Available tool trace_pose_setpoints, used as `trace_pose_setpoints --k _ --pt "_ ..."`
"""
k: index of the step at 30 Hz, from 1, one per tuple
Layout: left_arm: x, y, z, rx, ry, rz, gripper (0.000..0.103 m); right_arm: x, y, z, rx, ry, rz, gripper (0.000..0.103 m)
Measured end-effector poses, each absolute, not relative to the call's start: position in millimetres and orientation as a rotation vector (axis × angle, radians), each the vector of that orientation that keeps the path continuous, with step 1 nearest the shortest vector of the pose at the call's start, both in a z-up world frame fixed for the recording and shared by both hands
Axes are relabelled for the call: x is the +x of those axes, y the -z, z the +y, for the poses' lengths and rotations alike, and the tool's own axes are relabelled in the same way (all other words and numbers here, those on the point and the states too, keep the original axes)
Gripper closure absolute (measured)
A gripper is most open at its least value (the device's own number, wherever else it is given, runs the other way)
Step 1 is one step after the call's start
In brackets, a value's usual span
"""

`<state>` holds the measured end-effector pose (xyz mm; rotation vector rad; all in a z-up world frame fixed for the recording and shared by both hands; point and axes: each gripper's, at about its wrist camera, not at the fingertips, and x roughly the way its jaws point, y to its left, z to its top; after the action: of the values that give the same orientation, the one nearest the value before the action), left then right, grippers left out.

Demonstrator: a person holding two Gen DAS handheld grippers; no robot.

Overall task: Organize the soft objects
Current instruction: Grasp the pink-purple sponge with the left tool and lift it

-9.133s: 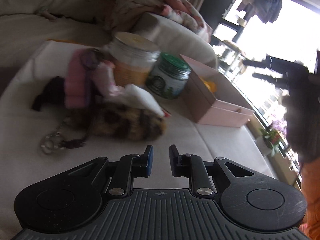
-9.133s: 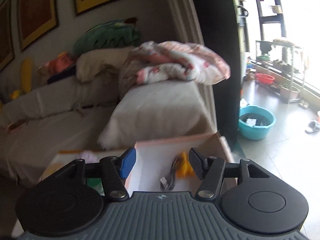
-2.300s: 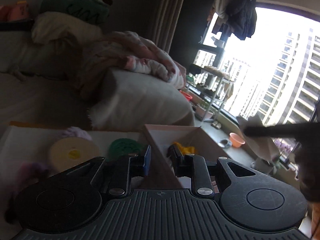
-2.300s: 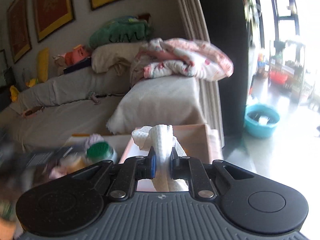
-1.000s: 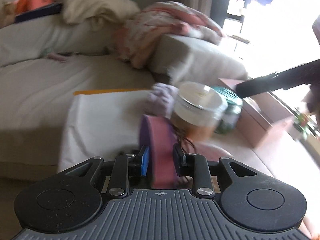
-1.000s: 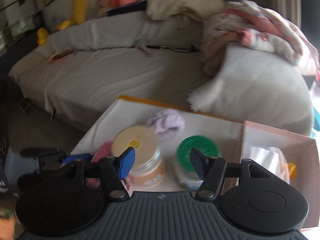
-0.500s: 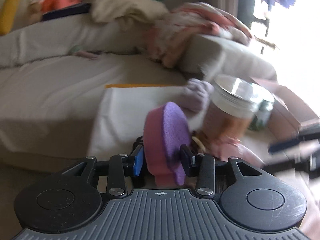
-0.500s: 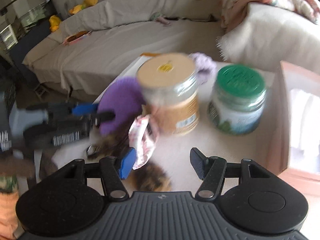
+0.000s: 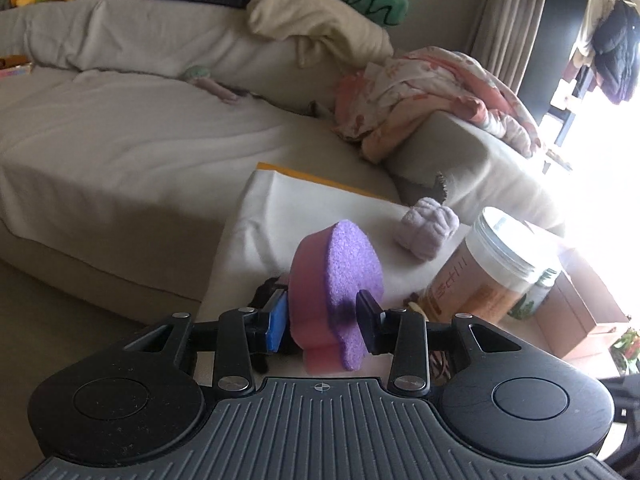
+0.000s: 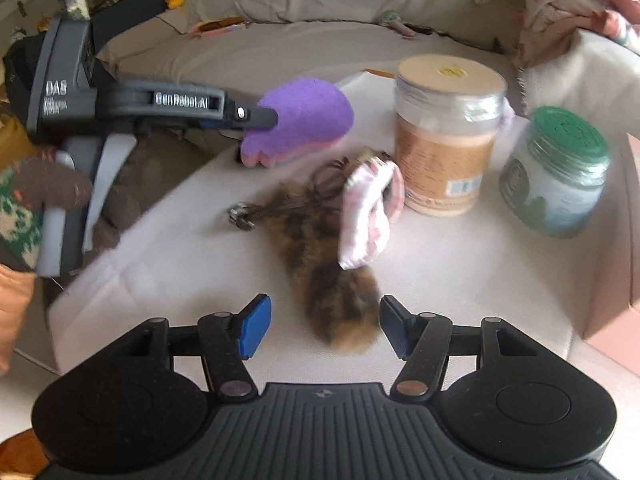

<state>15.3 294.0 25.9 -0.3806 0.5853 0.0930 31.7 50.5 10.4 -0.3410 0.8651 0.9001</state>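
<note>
My left gripper [image 9: 322, 322] is shut on a purple and pink sponge [image 9: 340, 284] and holds it above the white table's near left corner; the sponge also shows in the right wrist view [image 10: 300, 120]. My right gripper [image 10: 324, 326] is open and empty, low over a brown furry tail [image 10: 332, 280] with a key ring. A pink and white cloth [image 10: 370, 212] lies on the tail. A lilac plush [image 9: 428, 230] sits at the table's far side.
A big jar with a cream lid [image 10: 446, 136] and a green-lidded jar [image 10: 556, 172] stand on the white table [image 10: 180, 260]. A pink box [image 9: 584, 308] is at the right edge. A sofa with pillows and a blanket [image 9: 420, 92] lies behind.
My left gripper has lifted the sponge off the table and drawn it back left. My right gripper has dropped from the pink box, where it let go of the white cloth, to the furry tail.
</note>
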Motion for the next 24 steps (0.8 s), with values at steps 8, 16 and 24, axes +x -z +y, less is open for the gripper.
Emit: trace_pose_setpoints --k 8,16,24 --pt "34 -30 260 -0.274 0.062 0.607 0.065 2 6 33 -0.347 -0.827 0.724 0.025" --pt "61 -32 245 -0.209 -0.004 0.659 0.065 -4 10 29 -0.323 -0.821 0.672 0.011" --pt "105 -15 240 -0.206 -0.009 0.755 0.064 -1 15 31 -0.341 -0.853 0.685 0.002"
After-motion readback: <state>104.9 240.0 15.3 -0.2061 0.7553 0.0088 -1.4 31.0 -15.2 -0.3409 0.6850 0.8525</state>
